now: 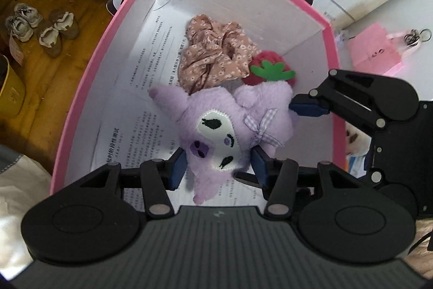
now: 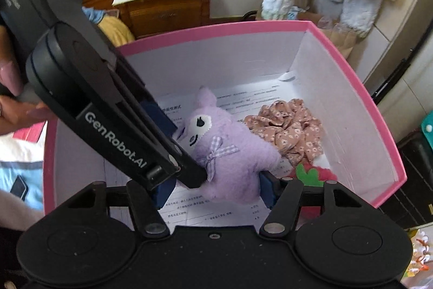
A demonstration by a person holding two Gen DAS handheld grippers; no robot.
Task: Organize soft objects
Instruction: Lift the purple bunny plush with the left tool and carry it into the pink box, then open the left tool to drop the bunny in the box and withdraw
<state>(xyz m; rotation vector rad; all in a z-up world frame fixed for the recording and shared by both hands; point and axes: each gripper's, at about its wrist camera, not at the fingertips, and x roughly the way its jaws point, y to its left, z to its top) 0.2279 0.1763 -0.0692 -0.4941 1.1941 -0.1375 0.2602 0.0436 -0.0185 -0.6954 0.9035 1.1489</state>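
Box (image 1: 89,88): pink rim and outer wall, white inside. Printed sheets (image 1: 151,45) on its floor: white with black text. Plush toy (image 1: 216,126): lilac fur, white face patch with black eyes, lilac-and-white gingham bow. Scrunchie (image 1: 213,56): dusty pink-brown with small white flowers. Strawberry plush (image 1: 270,69) in the box corner: red with green leaf. Gripper pads (image 1: 177,167): dark blue on black linkages.

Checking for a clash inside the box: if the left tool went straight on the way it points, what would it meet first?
The purple plush, already between the left tool's pads; past it, probably the printed paper lining the pink box.
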